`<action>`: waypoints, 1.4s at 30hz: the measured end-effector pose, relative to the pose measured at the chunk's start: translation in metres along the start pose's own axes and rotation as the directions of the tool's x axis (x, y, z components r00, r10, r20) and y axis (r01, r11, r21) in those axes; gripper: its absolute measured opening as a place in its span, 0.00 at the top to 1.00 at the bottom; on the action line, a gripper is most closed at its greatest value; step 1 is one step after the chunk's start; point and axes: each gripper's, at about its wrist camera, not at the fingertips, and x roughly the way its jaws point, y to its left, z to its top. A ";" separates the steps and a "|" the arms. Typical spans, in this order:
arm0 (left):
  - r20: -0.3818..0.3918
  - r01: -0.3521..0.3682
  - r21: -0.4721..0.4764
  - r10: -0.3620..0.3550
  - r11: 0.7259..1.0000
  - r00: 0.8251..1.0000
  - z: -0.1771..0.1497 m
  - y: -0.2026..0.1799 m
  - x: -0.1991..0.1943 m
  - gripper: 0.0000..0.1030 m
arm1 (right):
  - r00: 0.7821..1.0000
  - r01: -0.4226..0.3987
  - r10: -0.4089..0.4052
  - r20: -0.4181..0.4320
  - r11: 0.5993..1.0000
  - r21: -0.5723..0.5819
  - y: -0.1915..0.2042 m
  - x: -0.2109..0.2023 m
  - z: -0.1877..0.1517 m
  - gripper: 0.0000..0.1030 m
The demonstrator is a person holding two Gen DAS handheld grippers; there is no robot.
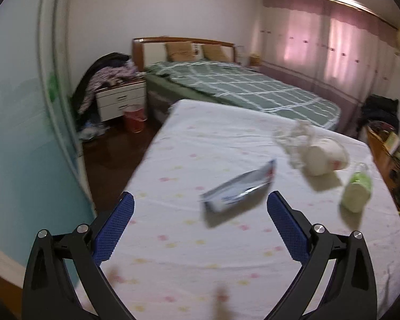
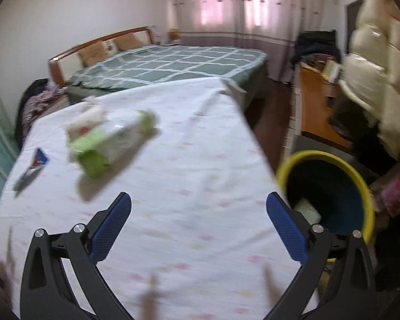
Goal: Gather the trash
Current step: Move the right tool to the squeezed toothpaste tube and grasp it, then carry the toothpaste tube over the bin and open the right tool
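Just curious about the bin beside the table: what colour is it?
The trash bin has a yellow rim and dark blue inside, clearest in the right wrist view.

The left tongs [image 1: 200, 200] and the right tongs [image 2: 198, 200] share one build: matt black plastic arms, bright round metal rivets, and blue pads with a fine dimpled, rubbery grip. The worktop [image 1: 213, 253] wears thin white cotton-like cloth, matt and faintly creased, printed with pale dots. On it, the flat pouch [image 1: 238, 189] looks like glossy silvery foil, the green bottle [image 1: 357, 190] like smooth translucent plastic, and the crumpled tissue [image 1: 298, 136] like soft matt paper. At 3 o'clock in the right view, the bin [image 2: 362, 186] is smooth plastic, its yellow rim slightly shiny. The bed headboard [image 1: 184, 40] is varnished wood.
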 end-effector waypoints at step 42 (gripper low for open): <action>-0.067 -0.127 -0.200 0.116 0.972 0.991 -0.019 0.055 0.003 0.05 | 0.921 -0.355 0.288 -0.262 0.898 -0.259 0.311 0.123 0.035 0.74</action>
